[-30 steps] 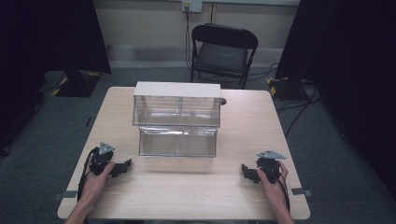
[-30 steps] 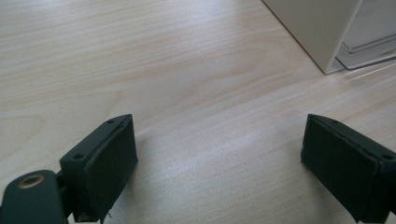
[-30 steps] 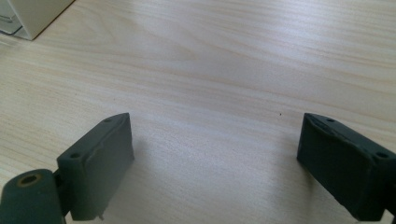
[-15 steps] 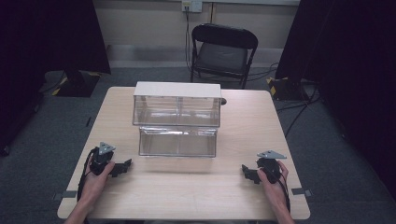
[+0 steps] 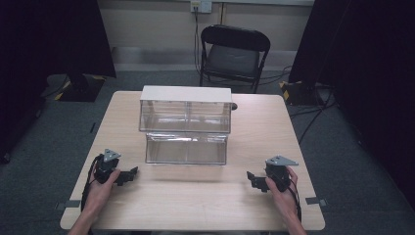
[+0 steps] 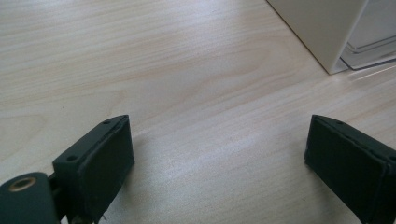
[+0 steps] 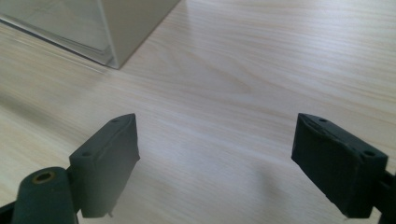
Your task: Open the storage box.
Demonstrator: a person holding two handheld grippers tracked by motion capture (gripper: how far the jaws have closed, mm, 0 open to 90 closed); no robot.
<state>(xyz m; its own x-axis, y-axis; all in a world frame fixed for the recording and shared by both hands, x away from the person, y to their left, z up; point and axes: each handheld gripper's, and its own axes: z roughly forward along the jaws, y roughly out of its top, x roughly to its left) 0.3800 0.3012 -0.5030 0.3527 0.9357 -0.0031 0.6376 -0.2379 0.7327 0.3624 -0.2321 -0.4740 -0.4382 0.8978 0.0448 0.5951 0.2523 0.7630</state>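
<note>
A: Where do we stand with the drawer unit [image 5: 185, 108]?

B: It sits mid-surface, toward the far half of the wooden surface [image 5: 254, 198]. Clear walls, white top. Its lower clear drawer [image 5: 186, 149] is pulled out toward us.

A: And our hand-held grippers?

B: We hold the left hand-held gripper [image 5: 128, 175] near the front left corner, jaws pointing right, toward the middle. The drawer lies ahead and to the right of it, apart, no contact. In the left gripper view [image 6: 219, 163] the jaws stand wide apart with bare wood between them; the unit's white corner shows at top right.

A: Right side?

B: The right hand-held gripper [image 5: 254, 180] is near the front right, jaws pointing left. The drawer is ahead and left of it, also apart. In the right gripper view [image 7: 217, 158] the jaws are spread wide, nothing between them, and the unit's corner is at top left.
</note>
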